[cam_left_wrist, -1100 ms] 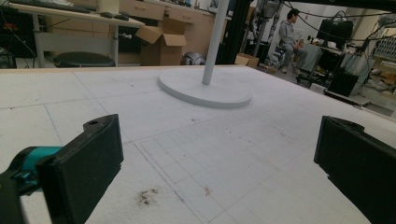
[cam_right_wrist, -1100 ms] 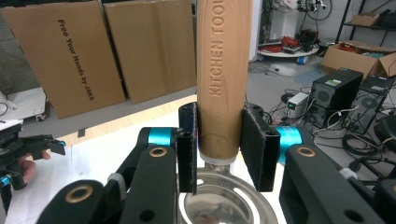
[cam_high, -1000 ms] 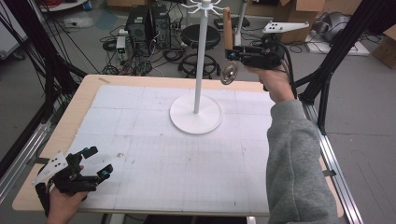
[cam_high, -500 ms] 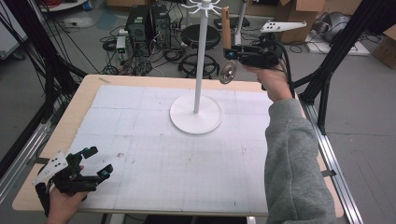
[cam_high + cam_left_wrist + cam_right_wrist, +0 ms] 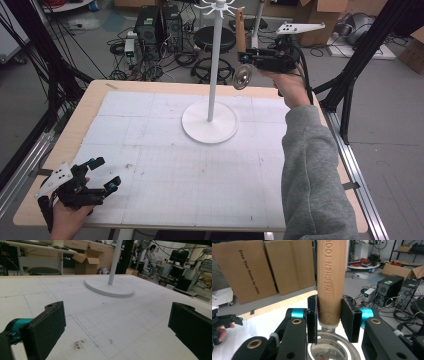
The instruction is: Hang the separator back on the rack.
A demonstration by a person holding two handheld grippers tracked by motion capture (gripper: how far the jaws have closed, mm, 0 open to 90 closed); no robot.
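High view: right claw (image 5: 248,56) clamped on a wooden-handled utensil (image 5: 241,30), held upright in the air beside the white stand (image 5: 210,120), over the bench's far edge. Left claw (image 5: 102,174) released, near left corner.
Left claw view: jaws wide apart, bare bench (image 5: 100,315) between.
Right claw view: pads (image 5: 348,317) squeeze the handle's lower end, metal bowl (image 5: 328,348) below.

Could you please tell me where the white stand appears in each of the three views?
High view: white stand at the table's far centre, pole rising to the top edge.
Left gripper view: its round base and pole sit upper centre.
Right gripper view: not in it.
Shared landmark: the white gridded mat.
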